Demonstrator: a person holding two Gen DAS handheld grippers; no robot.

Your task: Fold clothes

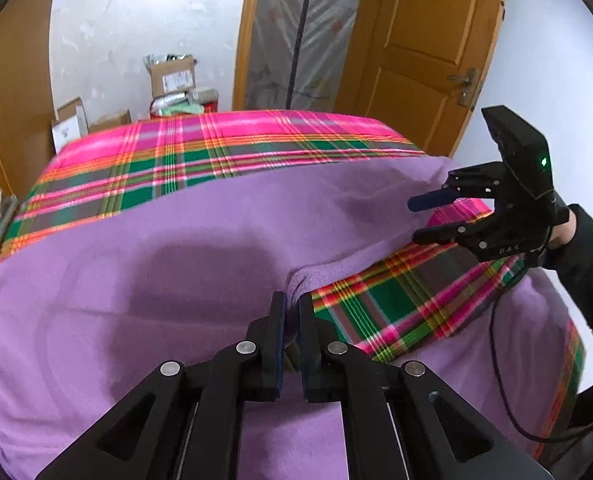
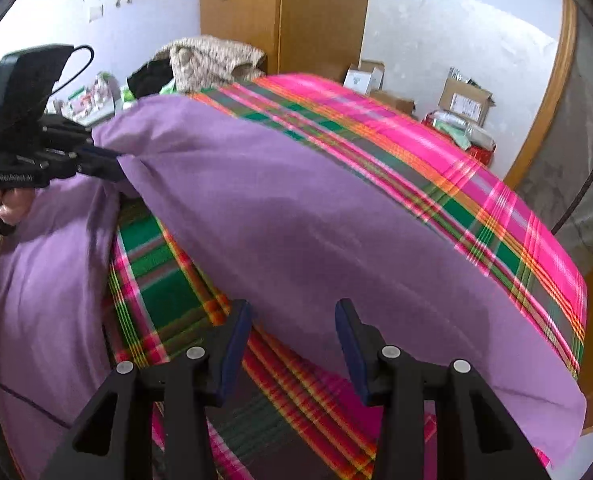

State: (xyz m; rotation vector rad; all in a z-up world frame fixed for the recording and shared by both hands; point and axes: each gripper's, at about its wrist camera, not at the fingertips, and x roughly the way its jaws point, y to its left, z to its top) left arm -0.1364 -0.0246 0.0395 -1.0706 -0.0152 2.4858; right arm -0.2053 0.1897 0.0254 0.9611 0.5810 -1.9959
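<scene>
1. Two black two-finger grippers work over one soft purple fleece garment (image 1: 144, 264) spread across a bed covered by a pink, green and orange plaid sheet (image 1: 232, 140)
2. The left gripper (image 1: 292, 320) has its jaws nearly together, pinching a bunched fold of the purple fabric between its dark blue pads (image 1: 282, 332)
3. In the right wrist view that same gripper sits at the far left, drawing the cloth up into a taut peak above the bed
4. The right gripper (image 2: 292, 332) stands wide with nothing between its fingers, hovering just above the garment's near edge where it meets exposed plaid
5. A dark sleeve (image 1: 592, 264) leads to the hand holding the right gripper
6. Cardboard boxes (image 1: 172, 76) sit on the floor beyond the bed, near an orange-brown wooden door (image 1: 428, 52)
</scene>
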